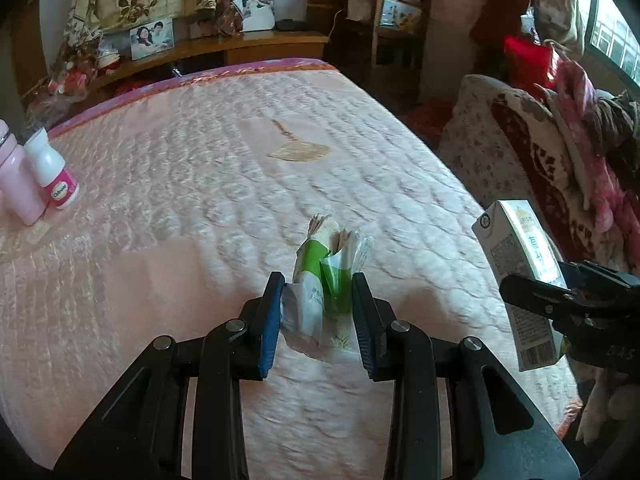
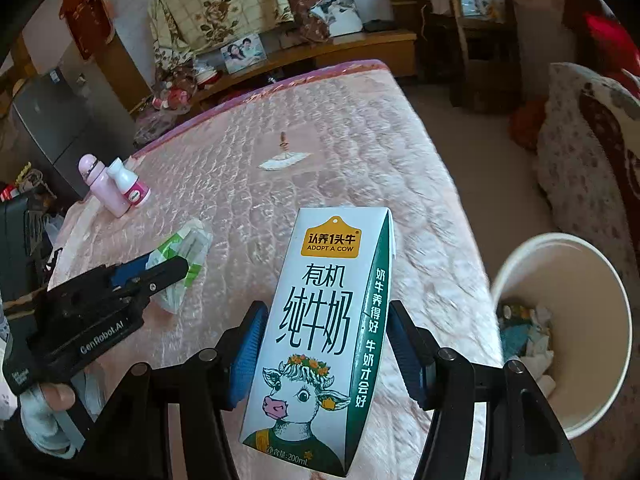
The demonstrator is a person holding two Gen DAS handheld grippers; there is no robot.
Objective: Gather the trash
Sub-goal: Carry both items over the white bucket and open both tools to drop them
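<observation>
My left gripper (image 1: pixel 318 292) is shut on a crumpled green-and-white wrapper (image 1: pixel 326 280) and holds it above the pink quilted bed (image 1: pixel 200 184). The right wrist view shows the same wrapper (image 2: pixel 182 256) in the left gripper (image 2: pixel 168 268), at the left. A white and green milk carton (image 2: pixel 316 336) stands upright between the blue pads of my right gripper (image 2: pixel 326 320), which is shut on it. From the left wrist the carton (image 1: pixel 520 280) appears at the right edge, clamped by the right gripper (image 1: pixel 532 292).
A white bin (image 2: pixel 568 340) with rubbish inside stands off the bed's right edge. A pink bottle (image 2: pixel 102 188) and a small white bottle (image 2: pixel 130 184) stand at the bed's left side. A flat fan-like item (image 2: pixel 282 160) lies mid-bed. A patterned armchair (image 1: pixel 520 148) is at right.
</observation>
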